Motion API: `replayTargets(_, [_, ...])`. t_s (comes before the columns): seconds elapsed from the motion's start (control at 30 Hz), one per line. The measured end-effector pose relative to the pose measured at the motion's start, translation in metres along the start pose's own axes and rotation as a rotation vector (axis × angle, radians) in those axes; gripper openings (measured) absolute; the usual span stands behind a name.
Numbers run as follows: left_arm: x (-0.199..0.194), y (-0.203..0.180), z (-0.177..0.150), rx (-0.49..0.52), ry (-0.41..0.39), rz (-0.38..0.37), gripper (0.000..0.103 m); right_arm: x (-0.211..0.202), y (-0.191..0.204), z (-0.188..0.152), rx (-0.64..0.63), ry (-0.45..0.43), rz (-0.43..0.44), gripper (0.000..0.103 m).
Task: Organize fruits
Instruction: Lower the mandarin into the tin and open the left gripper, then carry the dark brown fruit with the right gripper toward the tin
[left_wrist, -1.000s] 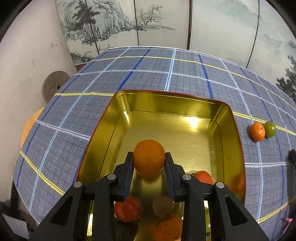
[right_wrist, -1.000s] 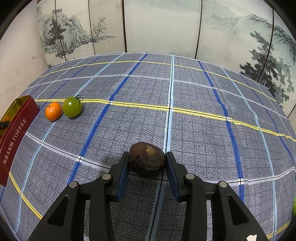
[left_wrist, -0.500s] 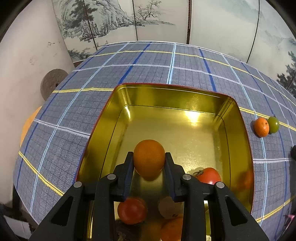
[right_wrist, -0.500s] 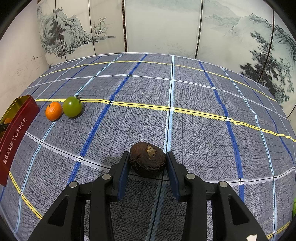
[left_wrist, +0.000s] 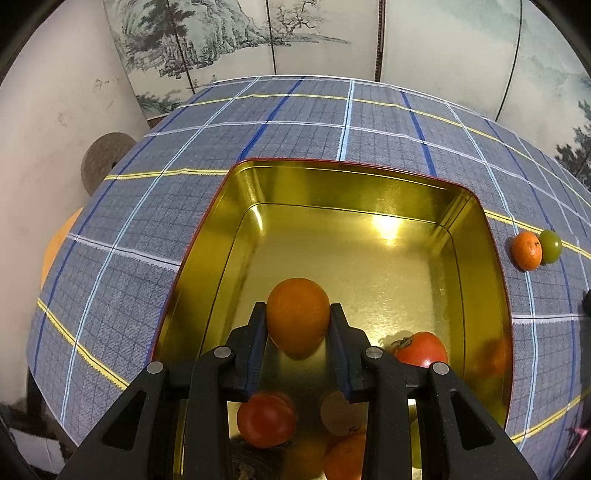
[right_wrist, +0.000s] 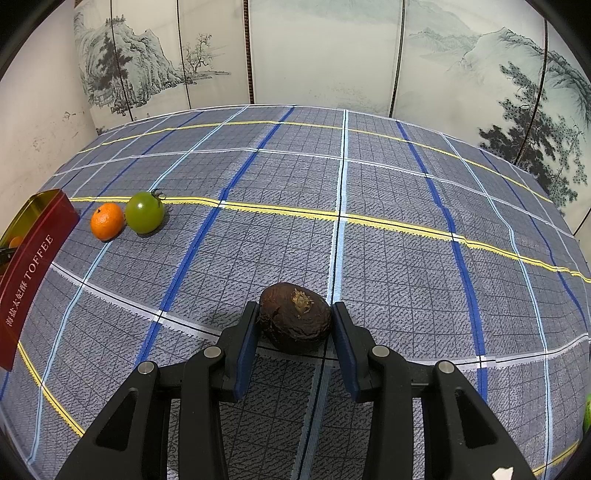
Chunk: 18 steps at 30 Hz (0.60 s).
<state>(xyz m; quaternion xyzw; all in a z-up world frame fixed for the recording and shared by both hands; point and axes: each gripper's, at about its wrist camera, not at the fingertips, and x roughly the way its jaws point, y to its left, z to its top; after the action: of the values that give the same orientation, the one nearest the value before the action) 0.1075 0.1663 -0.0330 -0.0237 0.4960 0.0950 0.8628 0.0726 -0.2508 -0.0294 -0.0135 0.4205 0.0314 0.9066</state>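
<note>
Left tongs (left_wrist: 297, 325) clamp an orange (left_wrist: 297, 317) directly above the tin (left_wrist: 354, 177); right tongs (right_wrist: 294, 325) grip a brown fruit (right_wrist: 294, 317), tin far left.

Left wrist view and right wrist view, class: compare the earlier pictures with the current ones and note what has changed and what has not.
In the left wrist view the gold tin has shifted lower and looms larger, so more fruit shows on its floor, including the red tomato. The left tongs still grip the orange. In the right wrist view nothing changed: the right tongs stay clamped on the dark brown fruit.
</note>
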Motion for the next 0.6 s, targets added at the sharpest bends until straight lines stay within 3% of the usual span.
replayTargets(0.3, [0.0011,0.0016,0.0,-0.003,0.003,-0.002,0.036,-0.0001,0.0,0.0001,0.0,0.0,0.0,0.037])
replayTargets(0.43, [-0.0026,0.0016,-0.0004,0.003,-0.021,0.008,0.048,0.0,0.0002,-0.0002,-0.001,0.0,-0.001,0.037])
replayTargets(0.6, [-0.0085,0.0031,-0.0018,0.013,-0.038,0.016,0.05,0.0,0.0003,-0.0001,-0.001,0.0,-0.001,0.037])
